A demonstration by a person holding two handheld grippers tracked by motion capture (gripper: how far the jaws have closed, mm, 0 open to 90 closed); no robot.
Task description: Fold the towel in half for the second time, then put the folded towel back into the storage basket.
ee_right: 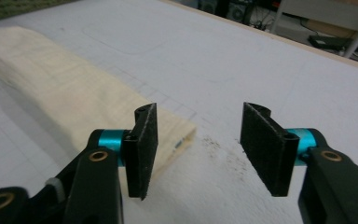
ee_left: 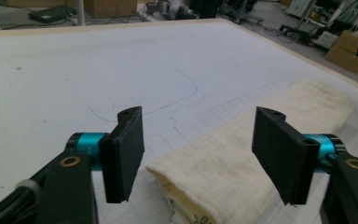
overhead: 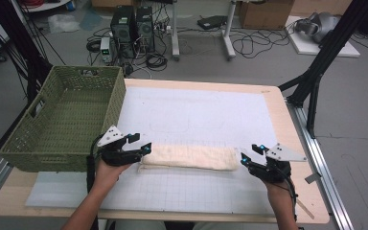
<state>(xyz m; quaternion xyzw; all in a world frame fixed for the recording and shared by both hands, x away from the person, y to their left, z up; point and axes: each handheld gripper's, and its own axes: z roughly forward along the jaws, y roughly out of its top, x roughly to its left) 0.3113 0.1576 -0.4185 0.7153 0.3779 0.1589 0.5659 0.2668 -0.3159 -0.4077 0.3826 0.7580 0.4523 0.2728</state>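
- The left gripper (ee_left: 198,156) has its jaws released and spread wide; nothing is pressed between the pads.
- The left end of the folded cream towel (ee_left: 242,158) lies on the mat below that gap, nearer the right-hand pad and clear of both.
- The right gripper (ee_right: 198,149) is also released, jaws apart and empty.
- The towel's right end (ee_right: 74,98) lies just left of its gap, partly behind the left-hand pad, not touching.
- In the high view the towel (overhead: 189,157) stretches left to right between the left gripper (overhead: 136,143) and right gripper (overhead: 251,153), near the front of the white mat (overhead: 211,115) on the worktop (overhead: 287,124).
- A green woven basket (overhead: 64,120) sits at the far left.
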